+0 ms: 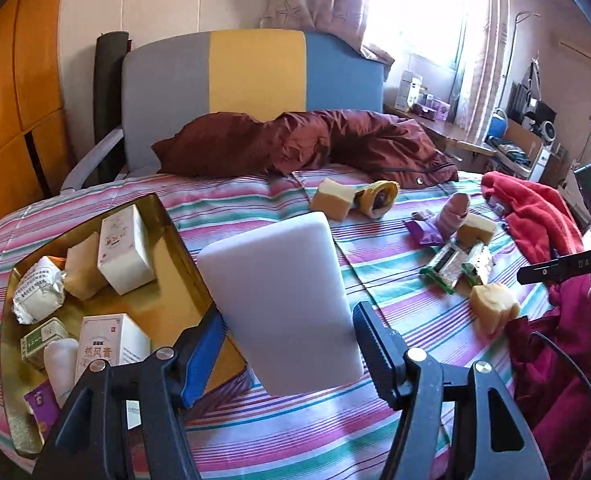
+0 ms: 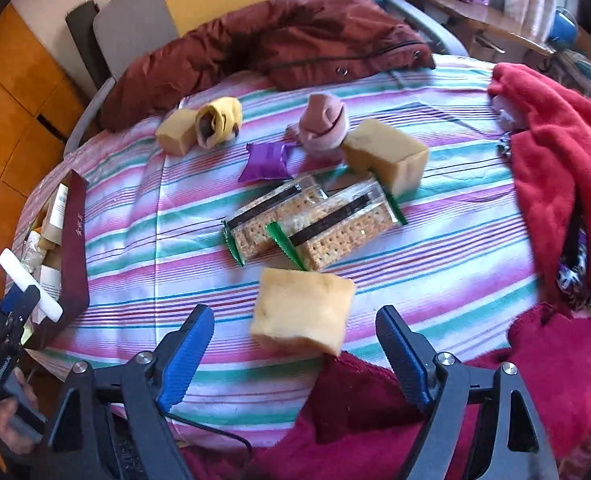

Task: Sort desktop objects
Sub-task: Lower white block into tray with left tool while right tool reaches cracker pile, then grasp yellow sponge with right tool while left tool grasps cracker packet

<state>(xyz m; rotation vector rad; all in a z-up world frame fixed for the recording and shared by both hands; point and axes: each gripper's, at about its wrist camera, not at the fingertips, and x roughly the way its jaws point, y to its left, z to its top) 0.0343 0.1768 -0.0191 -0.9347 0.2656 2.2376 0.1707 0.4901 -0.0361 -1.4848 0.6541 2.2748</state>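
My left gripper [image 1: 287, 316] is shut on a flat white slab [image 1: 279, 292], held upright just right of a gold tray [image 1: 175, 280]. The tray holds white boxes [image 1: 125, 250], a foil packet and a tan block. In the right wrist view my right gripper [image 2: 295, 314] stands open over the striped bed's near edge. A tan sponge block [image 2: 303, 312] lies between its blue fingertips [image 2: 193, 340], with a gap on each side. Beyond it lie two cracker packets [image 2: 311, 224], a purple packet [image 2: 265, 164], two more tan blocks [image 2: 387, 156], a pink sock [image 2: 323, 124] and a yellow sock [image 2: 219, 120].
A maroon jacket [image 2: 275, 40] lies along the far side of the bed, and a red garment [image 2: 555, 152] covers the right side. Crimson cloth [image 2: 375, 420] bunches under the right gripper. The tray's dark wall [image 2: 75, 248] stands at the left, with the left gripper [image 2: 11, 312] beside it.
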